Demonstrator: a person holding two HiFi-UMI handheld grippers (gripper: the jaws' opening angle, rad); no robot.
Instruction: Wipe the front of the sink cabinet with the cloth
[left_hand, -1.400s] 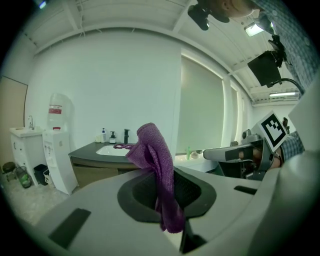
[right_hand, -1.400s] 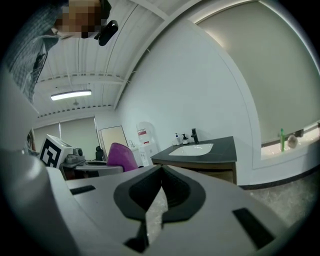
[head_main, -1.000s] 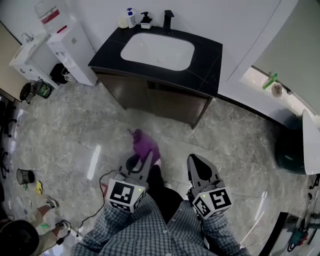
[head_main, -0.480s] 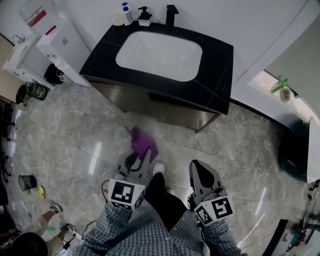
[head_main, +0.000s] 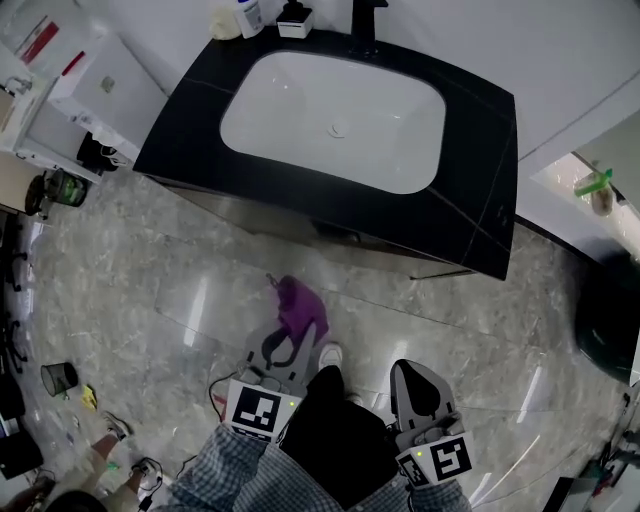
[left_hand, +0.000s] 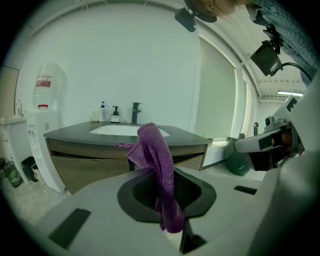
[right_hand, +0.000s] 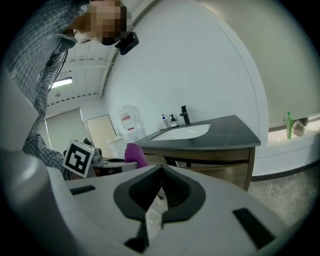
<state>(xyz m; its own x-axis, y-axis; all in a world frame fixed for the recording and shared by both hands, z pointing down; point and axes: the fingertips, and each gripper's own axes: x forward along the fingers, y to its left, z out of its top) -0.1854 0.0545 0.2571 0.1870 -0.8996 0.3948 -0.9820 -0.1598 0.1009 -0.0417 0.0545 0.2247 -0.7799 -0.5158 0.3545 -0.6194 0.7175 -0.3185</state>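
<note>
The sink cabinet (head_main: 300, 215) carries a black counter (head_main: 480, 180) and a white basin (head_main: 335, 120); its brown front is seen edge-on in the head view and more fully in the left gripper view (left_hand: 85, 167). My left gripper (head_main: 303, 328) is shut on a purple cloth (head_main: 297, 303), which bunches above the jaws and hangs down between them (left_hand: 156, 165). It is held out over the floor, short of the cabinet front. To the right, my right gripper (head_main: 412, 372) is shut and holds nothing (right_hand: 159, 172); the cloth (right_hand: 134, 154) and the cabinet (right_hand: 220, 162) show beyond it.
A white water dispenser (head_main: 70, 70) stands left of the cabinet. Soap bottles (head_main: 250, 15) and a black faucet (head_main: 365, 20) sit at the counter's back. A dark green bin (head_main: 608, 320) is at the right. Marble floor (head_main: 150, 270) lies before the cabinet, with cables and a small basket (head_main: 58, 378) at the left.
The view has closed in on the sink, which now fills more of the frame. Both grippers sit lower in the picture; the left one still holds the cloth.
</note>
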